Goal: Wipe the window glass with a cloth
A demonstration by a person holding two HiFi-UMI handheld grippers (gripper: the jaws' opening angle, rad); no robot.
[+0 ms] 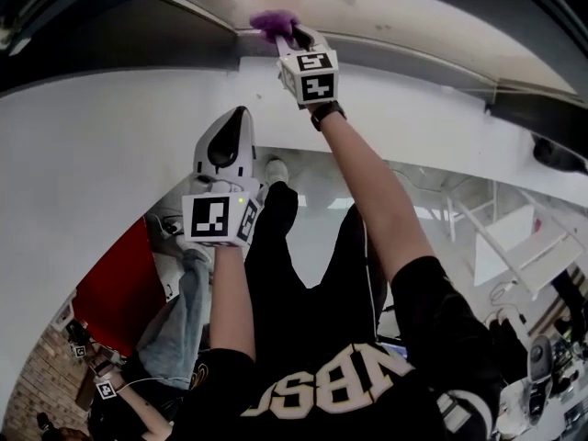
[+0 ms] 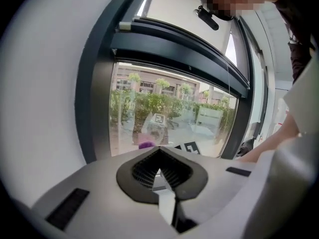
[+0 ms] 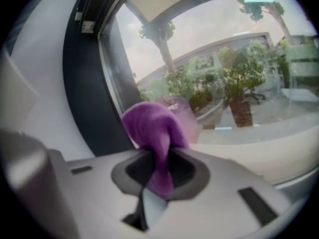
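A: Head view?
B: Right gripper (image 1: pixel 292 37) clamps the purple cloth (image 1: pixel 274 21) at the window glass (image 1: pixel 367 7) edge. Left gripper (image 1: pixel 228 141) hangs lower.
A: Left gripper view?
B: Jaws together, empty.
A: Right gripper view?
B: Cloth bunched, soft, at the pane beside the dark frame (image 3: pixel 94 98). Wiping appears under way; cleaned share indeterminate.

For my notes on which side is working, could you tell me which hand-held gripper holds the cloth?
The right hand-held gripper: its jaws are shut on the purple cloth by the window glass. The left hand-held gripper is shut and empty.
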